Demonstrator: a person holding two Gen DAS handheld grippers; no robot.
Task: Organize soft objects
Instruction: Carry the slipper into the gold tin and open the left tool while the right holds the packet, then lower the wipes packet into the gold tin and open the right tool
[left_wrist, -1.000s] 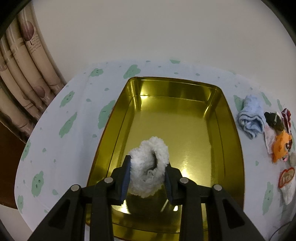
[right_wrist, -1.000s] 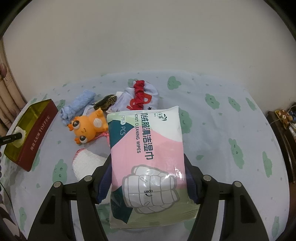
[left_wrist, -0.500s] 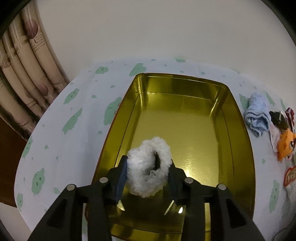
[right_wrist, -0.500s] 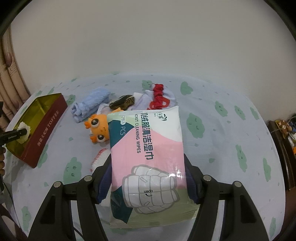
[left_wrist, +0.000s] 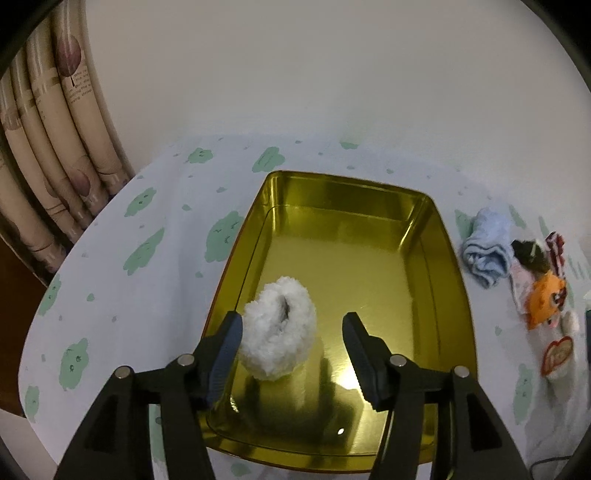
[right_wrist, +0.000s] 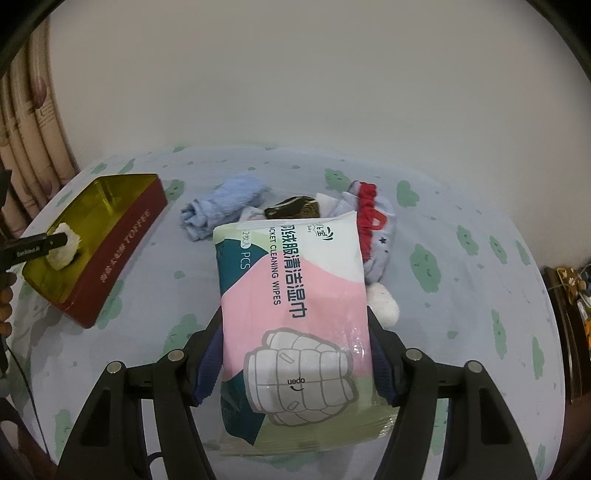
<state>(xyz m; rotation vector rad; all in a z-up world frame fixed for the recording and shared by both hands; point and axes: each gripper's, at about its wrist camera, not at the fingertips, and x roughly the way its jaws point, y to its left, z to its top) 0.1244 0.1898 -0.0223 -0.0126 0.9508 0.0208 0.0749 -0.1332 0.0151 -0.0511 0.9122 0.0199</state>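
My left gripper (left_wrist: 293, 330) is open over the near end of a gold tin tray (left_wrist: 448, 295). A fluffy white sock (left_wrist: 279, 334) stands in the tray between the jaws, touching the left finger and apart from the right one. My right gripper (right_wrist: 295, 354) is shut on a pink and white pack of wet wipes (right_wrist: 295, 306), held above the table. In the right wrist view the tray (right_wrist: 122, 254) is a red-sided tin at the left, with the white sock (right_wrist: 64, 249) in it.
A pile of soft items lies on the cloud-print tablecloth (right_wrist: 461, 295): a blue cloth (left_wrist: 487, 251), an orange plush toy (left_wrist: 546, 301), a dark item (right_wrist: 293, 210), a red-trimmed sock (right_wrist: 373, 229), a white sock (right_wrist: 384, 306). A curtain (left_wrist: 40, 158) hangs at the left.
My left gripper has opened and let go of the white sock, which now rests in the tray. My right gripper has moved left with the wipes pack, over the pile.
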